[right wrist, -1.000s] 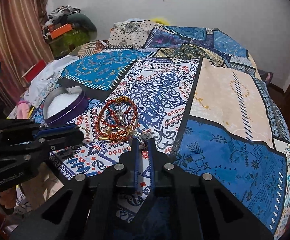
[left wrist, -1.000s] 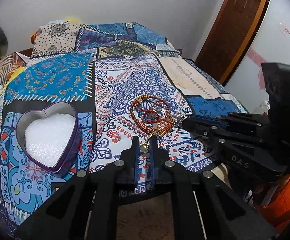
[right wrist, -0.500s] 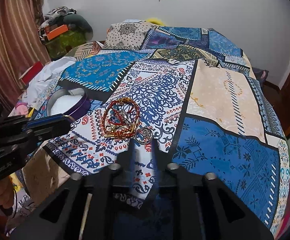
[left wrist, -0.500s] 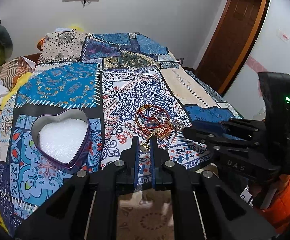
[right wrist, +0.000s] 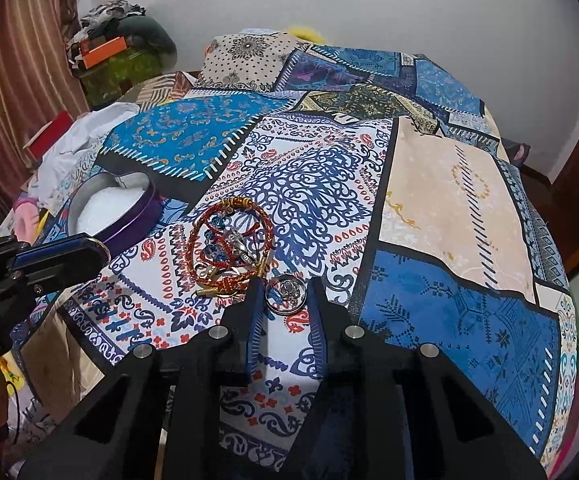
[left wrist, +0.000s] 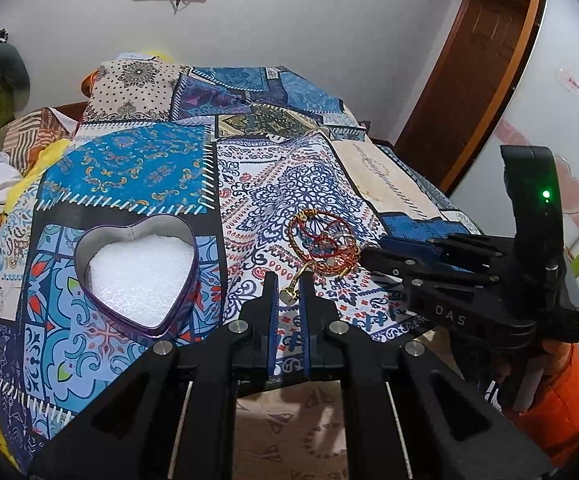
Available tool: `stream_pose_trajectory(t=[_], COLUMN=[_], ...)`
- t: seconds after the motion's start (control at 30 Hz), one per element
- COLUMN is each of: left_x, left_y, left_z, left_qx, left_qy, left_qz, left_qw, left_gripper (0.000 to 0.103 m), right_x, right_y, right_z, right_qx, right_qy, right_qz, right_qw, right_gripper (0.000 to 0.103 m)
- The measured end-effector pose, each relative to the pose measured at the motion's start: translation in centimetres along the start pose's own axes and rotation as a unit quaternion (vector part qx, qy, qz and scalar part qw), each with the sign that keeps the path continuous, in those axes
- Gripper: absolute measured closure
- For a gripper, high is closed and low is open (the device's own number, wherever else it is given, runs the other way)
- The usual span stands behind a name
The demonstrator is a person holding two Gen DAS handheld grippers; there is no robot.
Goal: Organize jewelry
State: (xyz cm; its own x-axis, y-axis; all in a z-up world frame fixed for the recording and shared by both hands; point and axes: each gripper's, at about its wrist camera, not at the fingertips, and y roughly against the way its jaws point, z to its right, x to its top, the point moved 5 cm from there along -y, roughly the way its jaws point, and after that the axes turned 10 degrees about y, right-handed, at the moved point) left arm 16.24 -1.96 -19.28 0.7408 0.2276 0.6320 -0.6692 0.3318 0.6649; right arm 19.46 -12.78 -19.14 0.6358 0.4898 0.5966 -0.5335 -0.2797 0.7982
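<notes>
A pile of red and gold cord bracelets with blue beads (left wrist: 323,242) (right wrist: 229,244) lies on the patterned bedspread. My left gripper (left wrist: 289,294) is shut on a small gold ring (left wrist: 288,295) and holds it just above the cloth, near the pile. A purple heart-shaped tin (left wrist: 139,272) (right wrist: 115,210) with white foam lining sits to the left. My right gripper (right wrist: 285,292) is open, its fingers either side of a round silver pendant (right wrist: 286,294) lying on the cloth. The right gripper also shows in the left wrist view (left wrist: 373,252).
The patchwork bedspread (right wrist: 449,200) covers the whole bed. Clothes and bags (right wrist: 117,40) are piled at the far left by a curtain. A wooden door (left wrist: 481,52) stands at the right. The bed's near edge lies just under both grippers.
My right gripper has opened and let go of the silver pendant, which now lies between its fingers. My left gripper has drawn back and up with the gold ring.
</notes>
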Motion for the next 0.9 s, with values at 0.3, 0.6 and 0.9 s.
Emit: stream_pose_trajectory(t=[0.3,0.6,0.9], left_x=[0.6,1.9,3.1], left_y=[2.6,6.7,9.8], left_z=[0.0,-1.0,-3.6], left_qx=[0.003,0.018,0.045], left_qy=[0.000,0.004,0.016], left_qz=[0.030,0.076,0.116], left_qw=[0.9995,0.9969,0.9921], left_gripper=[0.095,0.095,0.095], right_x=[1.3,4.2,7.0], right_y=[2.9,6.4,7.6], right_z=[-0.3,-2.8,-6.6], right_qx=[-0.009,-0.003,0.020], right_qy=[-0.003,0.006,0.021], right_qz=[0.034,0.091,0.132], right_qw=[0.999,0.996,0.991], right_gripper=[0.083,0.083,0.083])
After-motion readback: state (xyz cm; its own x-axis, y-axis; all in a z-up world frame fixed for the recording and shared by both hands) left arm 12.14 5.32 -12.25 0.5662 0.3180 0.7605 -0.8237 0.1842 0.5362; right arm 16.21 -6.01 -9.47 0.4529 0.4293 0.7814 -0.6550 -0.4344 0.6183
